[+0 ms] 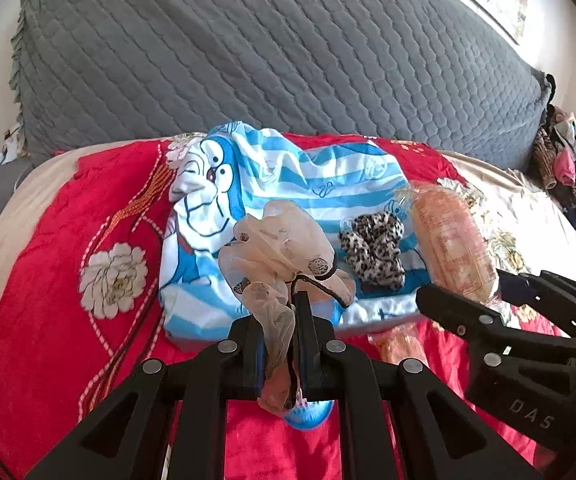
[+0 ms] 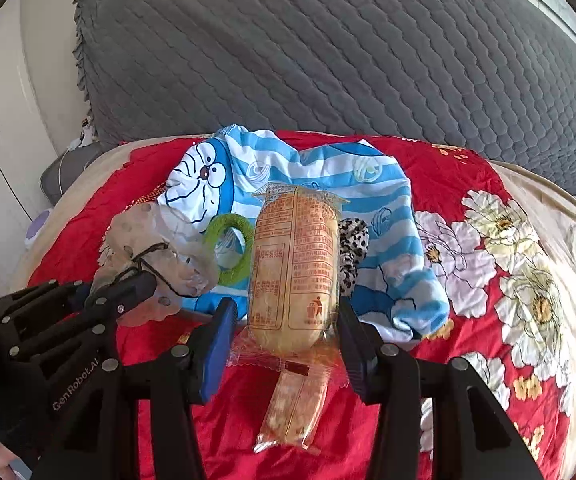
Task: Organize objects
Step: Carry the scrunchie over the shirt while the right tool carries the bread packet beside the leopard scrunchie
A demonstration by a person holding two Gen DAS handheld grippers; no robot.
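The left gripper (image 1: 284, 320) is pressed together on a sheer beige scrunchie (image 1: 280, 248) with small spotted patches; the gauzy fabric and a thin black cord (image 1: 320, 284) are pinched between its jaws, and the bulk of the scrunchie bunches up just past the fingertips. In the right wrist view the same scrunchie (image 2: 152, 256) shows at the left, held above the red blanket (image 2: 448, 168).

The right gripper (image 2: 288, 320) stands partly spread around a wrapped bread roll (image 2: 294, 264) in clear printed plastic. The roll rises upright between the two fingers, its lower end at the fingertips. The right finger lies against the wrapper's side, while a narrow gap shows at the blue pad of the left finger (image 2: 218, 356), so it cannot be told for sure whether the pads press on it. A second, smaller wrapped snack (image 2: 294, 408) lies on the blanket below the roll, between the gripper's arms.

Behind both grippers a blue-and-white striped cloth with a cartoon cat face (image 1: 288, 176) lies crumpled on the red flowered blanket. On that cloth rest a leopard-print scrunchie (image 1: 372, 248) and, seen from the right wrist, a green fuzzy ring (image 2: 228, 252) beside the beige scrunchie. A grey quilted cover (image 1: 268, 48) drapes the headboard at the back, and a heap of clothes (image 1: 568, 160) sits at the far right edge.
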